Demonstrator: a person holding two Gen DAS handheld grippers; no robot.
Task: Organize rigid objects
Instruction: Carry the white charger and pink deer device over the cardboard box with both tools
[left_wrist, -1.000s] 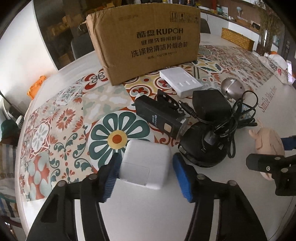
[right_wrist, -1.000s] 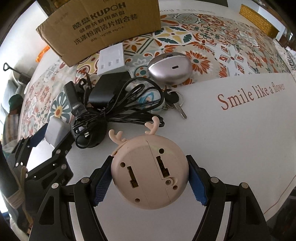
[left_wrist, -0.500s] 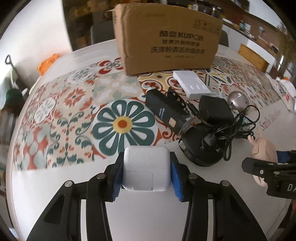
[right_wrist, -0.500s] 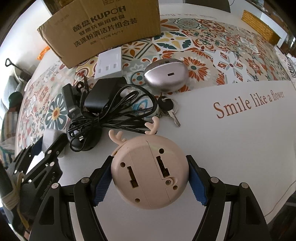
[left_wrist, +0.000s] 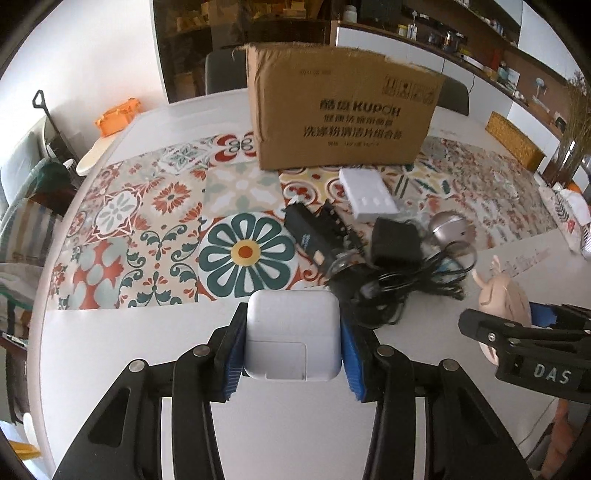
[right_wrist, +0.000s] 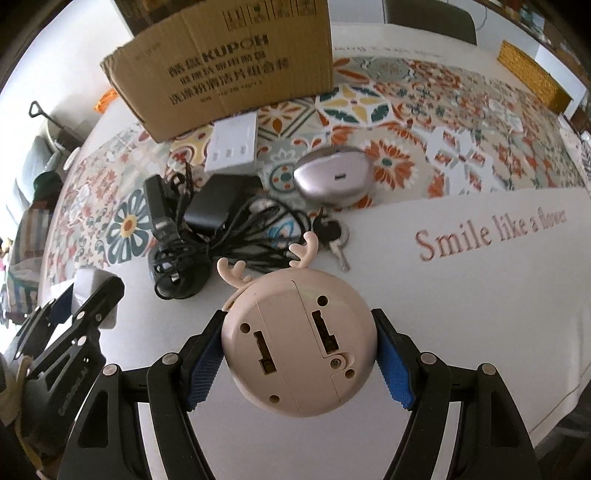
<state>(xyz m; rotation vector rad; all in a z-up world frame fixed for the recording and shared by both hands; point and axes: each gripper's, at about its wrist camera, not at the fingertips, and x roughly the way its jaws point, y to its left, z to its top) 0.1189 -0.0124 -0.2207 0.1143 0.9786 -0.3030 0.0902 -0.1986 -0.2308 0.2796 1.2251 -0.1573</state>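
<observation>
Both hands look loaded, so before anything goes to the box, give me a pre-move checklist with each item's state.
1. Left gripper shut on the white charger: ok.
2. Right gripper shut on the pink antlered gadget: ok.
3. Charger clear of the black cable tangle: ok.
4. Gadget's antlers clear of the cables: cannot tell.
5. Cardboard box open on top: cannot tell.
6. Grippers apart from each other: ok.

The tablecloth (left_wrist: 122, 236) is white with tiles of orange, teal and yellow flowers, and red-brown lettering (right_wrist: 487, 232) on its plain part. The box (left_wrist: 340, 110) is brown cardboard with dark print; the charger (left_wrist: 293, 334) is white, the round gadget (right_wrist: 299, 347) pale pink, the cables (right_wrist: 236, 236) black. Both grippers have black arms with blue pads (right_wrist: 393, 369).
</observation>
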